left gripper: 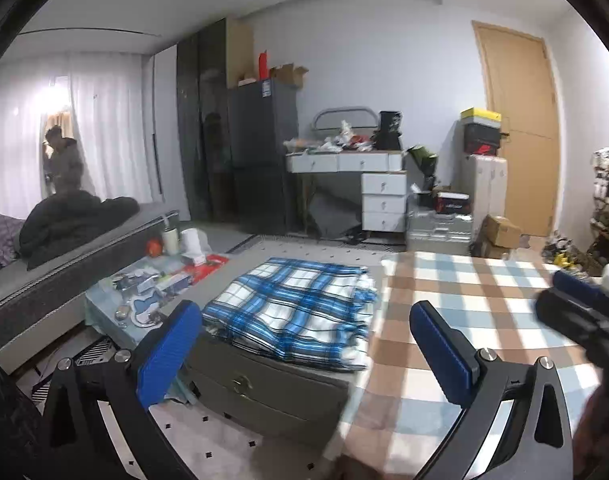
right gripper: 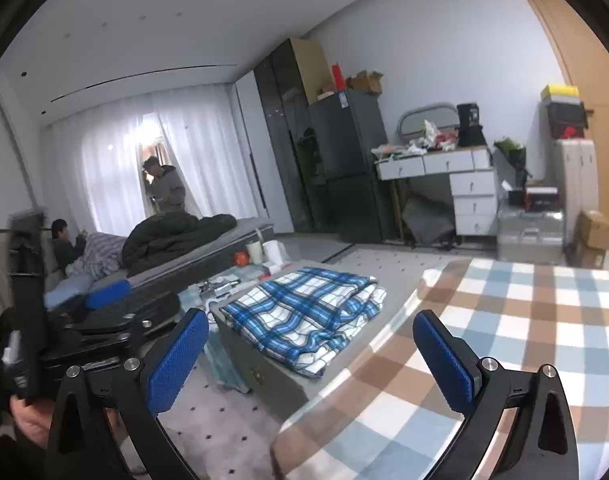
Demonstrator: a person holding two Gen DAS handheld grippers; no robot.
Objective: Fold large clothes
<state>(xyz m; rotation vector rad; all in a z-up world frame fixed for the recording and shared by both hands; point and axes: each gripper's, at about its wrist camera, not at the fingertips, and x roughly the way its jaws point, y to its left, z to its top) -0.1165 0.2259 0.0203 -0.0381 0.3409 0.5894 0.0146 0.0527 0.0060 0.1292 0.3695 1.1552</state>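
Note:
A folded blue-and-white plaid garment (left gripper: 296,308) (right gripper: 308,312) lies on top of a low grey drawer cabinet (left gripper: 264,384) (right gripper: 272,380). To its right spreads a brown, pale-blue and white checked cloth (left gripper: 484,300) (right gripper: 524,320) over a flat surface. My left gripper (left gripper: 304,306) is open and held above and short of the plaid garment, nothing between its blue pads. My right gripper (right gripper: 310,315) is open too, and empty. The right wrist view shows the left gripper's body (right gripper: 116,312) at the left edge. In the left wrist view, the right gripper (left gripper: 576,300) appears blurred at the right edge.
A low table with bottles and clutter (left gripper: 164,276) stands left of the cabinet, with a bed and dark coat (left gripper: 76,224) behind. A person stands at the curtain (right gripper: 164,188); another sits by the bed (right gripper: 64,244). Fridge (left gripper: 260,128), white drawer desk (left gripper: 368,176), boxes and door (left gripper: 520,128) line the far wall.

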